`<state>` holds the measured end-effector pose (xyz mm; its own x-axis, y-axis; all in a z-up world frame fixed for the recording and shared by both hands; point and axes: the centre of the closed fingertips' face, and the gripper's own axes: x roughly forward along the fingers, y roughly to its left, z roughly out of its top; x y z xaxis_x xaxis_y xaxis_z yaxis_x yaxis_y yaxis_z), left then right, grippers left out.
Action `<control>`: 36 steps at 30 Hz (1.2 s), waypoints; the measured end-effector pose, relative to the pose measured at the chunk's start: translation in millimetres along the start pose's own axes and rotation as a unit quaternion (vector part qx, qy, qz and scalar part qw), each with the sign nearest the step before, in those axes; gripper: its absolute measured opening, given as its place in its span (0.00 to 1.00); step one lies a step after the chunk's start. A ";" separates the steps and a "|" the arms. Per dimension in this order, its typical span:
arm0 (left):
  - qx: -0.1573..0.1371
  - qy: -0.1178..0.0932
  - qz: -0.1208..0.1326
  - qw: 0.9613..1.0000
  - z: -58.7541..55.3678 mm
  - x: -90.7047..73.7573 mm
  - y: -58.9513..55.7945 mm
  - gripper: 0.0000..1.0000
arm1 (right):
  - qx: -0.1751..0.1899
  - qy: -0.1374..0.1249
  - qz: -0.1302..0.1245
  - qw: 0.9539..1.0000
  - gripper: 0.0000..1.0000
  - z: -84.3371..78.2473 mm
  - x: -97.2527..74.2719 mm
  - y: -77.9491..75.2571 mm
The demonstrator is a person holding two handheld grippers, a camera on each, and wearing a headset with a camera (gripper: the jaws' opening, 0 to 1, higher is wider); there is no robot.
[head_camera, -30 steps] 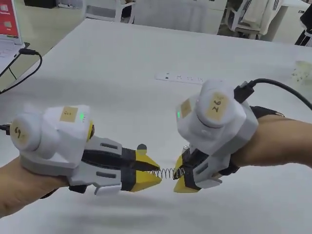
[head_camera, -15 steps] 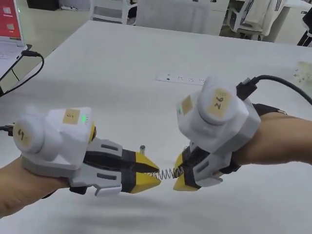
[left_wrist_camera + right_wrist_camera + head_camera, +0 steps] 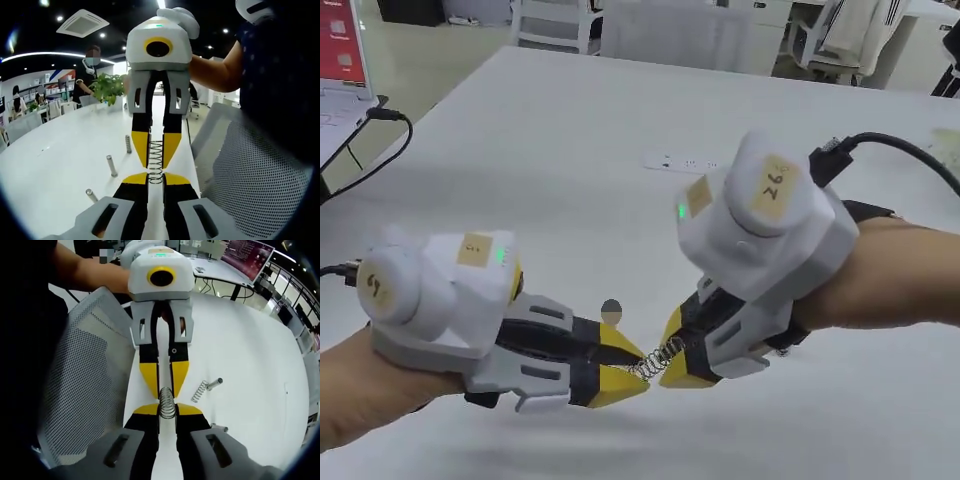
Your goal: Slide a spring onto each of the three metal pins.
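Observation:
One small steel spring point(image 3: 655, 358) is stretched between the two grippers, a little above the white table point(image 3: 550, 160). My left gripper point(image 3: 626, 366) is shut on one end of it and my right gripper point(image 3: 667, 368) is shut on the other. In the left gripper view the spring point(image 3: 156, 160) runs from my left gripper point(image 3: 156, 178) up to the right gripper's yellow tips, with three upright metal pins point(image 3: 111, 165) to the left. The right gripper view has the spring point(image 3: 166, 402) at my right gripper point(image 3: 167, 410). A second spring point(image 3: 200, 391) lies in line with a pin point(image 3: 216, 383); I cannot tell whether it is around it.
A pin point(image 3: 611, 312) stands just behind the jaw tips. A white power strip point(image 3: 685, 162) lies farther back on the table. A black cable point(image 3: 370, 150) and a laptop sit at the far left edge. A mesh chair point(image 3: 85, 360) is close by.
The grippers have drawn closer together. The right gripper has tipped down and to the left, so the spring now slants and looks shorter.

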<state>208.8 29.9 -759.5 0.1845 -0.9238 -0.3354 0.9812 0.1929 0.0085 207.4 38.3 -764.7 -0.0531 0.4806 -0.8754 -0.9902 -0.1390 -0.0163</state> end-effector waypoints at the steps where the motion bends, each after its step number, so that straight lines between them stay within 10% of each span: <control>1: 0.000 0.000 0.000 1.000 0.0 0.1 -0.2 0.02 | -0.002 0.000 0.000 1.000 0.09 1.0 0.4 0.4; 36: -0.016 0.010 0.002 1.000 -5.1 0.6 0.2 0.16 | -0.014 0.018 -0.005 1.000 0.09 0.8 -2.0 -5.1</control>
<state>208.8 31.1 -764.5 0.1873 -0.9166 -0.3533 0.9779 0.2079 -0.0209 212.4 38.8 -762.5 -0.0387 0.4500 -0.8922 -0.9866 -0.1589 -0.0374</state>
